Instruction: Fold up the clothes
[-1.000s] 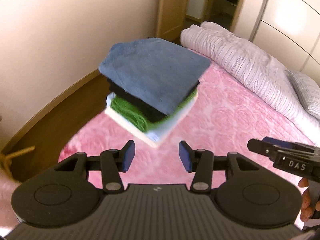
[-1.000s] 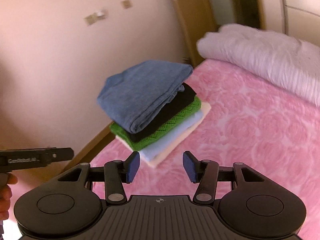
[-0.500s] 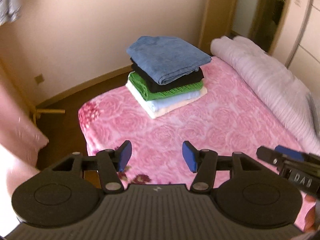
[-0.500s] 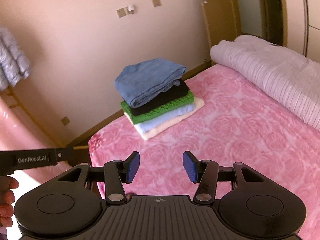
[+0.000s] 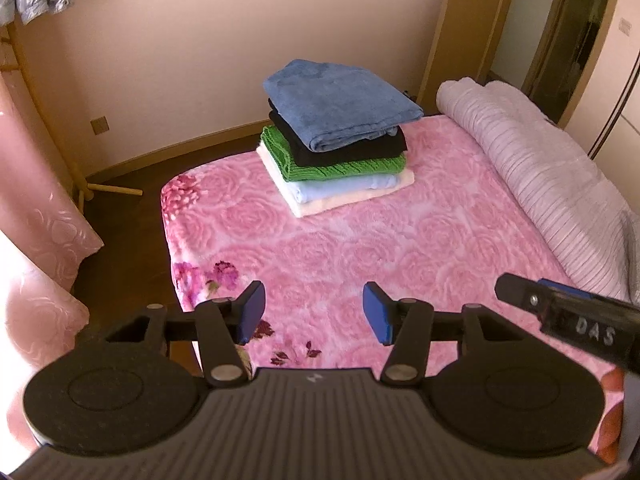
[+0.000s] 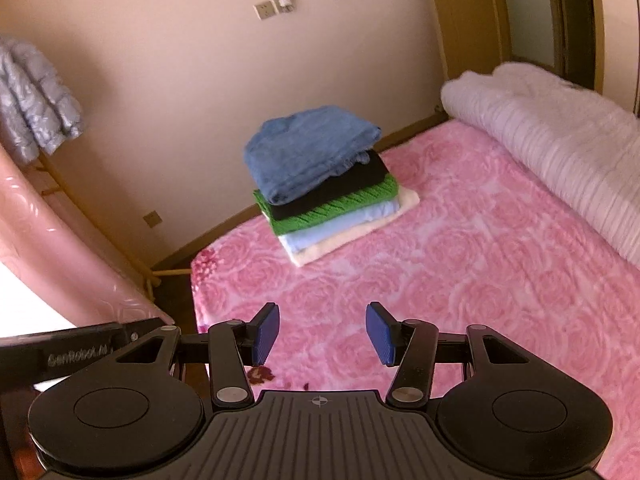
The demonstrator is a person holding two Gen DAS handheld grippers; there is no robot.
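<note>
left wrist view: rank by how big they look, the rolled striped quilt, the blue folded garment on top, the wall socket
1. rolled striped quilt
2. blue folded garment
3. wall socket

Apparent size only; the socket is farthest away.

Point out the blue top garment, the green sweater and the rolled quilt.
blue garment (image 5: 340,100), left wrist view, its flat top.
green sweater (image 6: 332,210), right wrist view, its folded edge.
rolled quilt (image 5: 532,160), left wrist view, its ribbed side.

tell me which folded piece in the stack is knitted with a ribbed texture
The green garment, third from the top, under the black one and above the pale blue one. Its folded edge shows chunky ribbing; the others look smooth.
</note>
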